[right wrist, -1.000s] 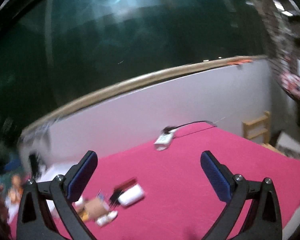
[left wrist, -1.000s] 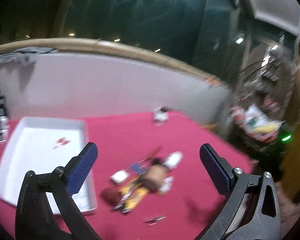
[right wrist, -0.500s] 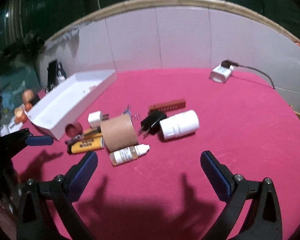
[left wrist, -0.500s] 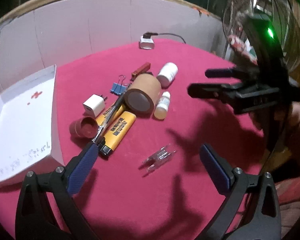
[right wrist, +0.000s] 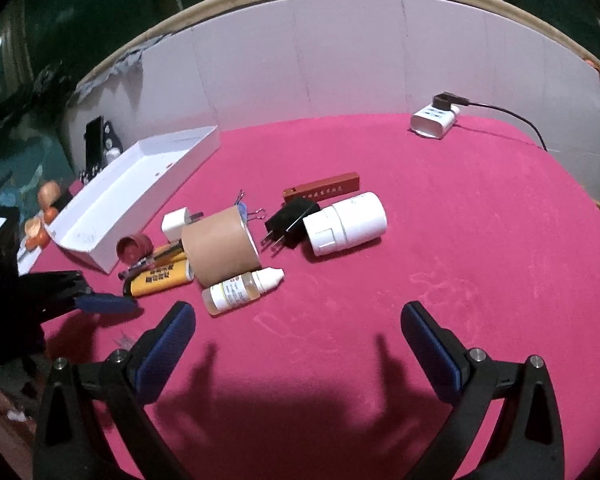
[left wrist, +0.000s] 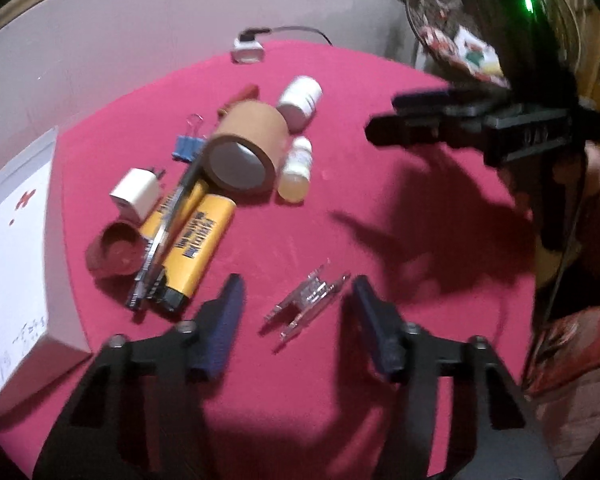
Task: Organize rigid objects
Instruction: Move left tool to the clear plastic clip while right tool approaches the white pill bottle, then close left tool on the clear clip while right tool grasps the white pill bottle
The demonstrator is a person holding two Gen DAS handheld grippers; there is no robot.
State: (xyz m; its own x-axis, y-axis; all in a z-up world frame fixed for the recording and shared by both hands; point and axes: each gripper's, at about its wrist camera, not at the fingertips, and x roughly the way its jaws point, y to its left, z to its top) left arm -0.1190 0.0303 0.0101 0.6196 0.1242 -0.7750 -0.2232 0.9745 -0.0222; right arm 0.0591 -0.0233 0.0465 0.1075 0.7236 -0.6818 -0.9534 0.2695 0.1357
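Our left gripper [left wrist: 296, 300] is low over the red cloth [left wrist: 380, 208], its jaws closing with the clear clip [left wrist: 308, 300] lying between the blue pads [left wrist: 228, 320]; the pads are not on it yet, a gap shows on each side; our right gripper [right wrist: 298, 336] hangs with its jaws wide apart and nothing between them, bare cloth below.

From the left wrist view we have the pile at about eleven o'clock of the clip: two yellow lighters [left wrist: 198, 244] side by side, a pen [left wrist: 168, 232] lying across them, a dark red cap [left wrist: 114, 250] at their nine o'clock, just beside them; the white charger cube [left wrist: 136, 196] sits at twelve o'clock of the cap; the brown cardboard roll [left wrist: 244, 152] lies on its side with its open end towards us; blue binder clips [left wrist: 186, 146] lie at the roll's nine o'clock; a small dropper bottle [left wrist: 296, 172] lies at its three o'clock, touching or nearly so, we cannot tell; a white pill bottle [left wrist: 300, 100] lies at one o'clock of the roll.

The white tray [left wrist: 16, 264] sits at nine o'clock of the pile, near it; from the right wrist view a black plug [right wrist: 290, 224] lies against the white bottle's cap end, a long red box [right wrist: 322, 188] at twelve o'clock of it; a white power strip [right wrist: 434, 120] with a black cable sits far off at one o'clock, by the pale wall [right wrist: 300, 60].
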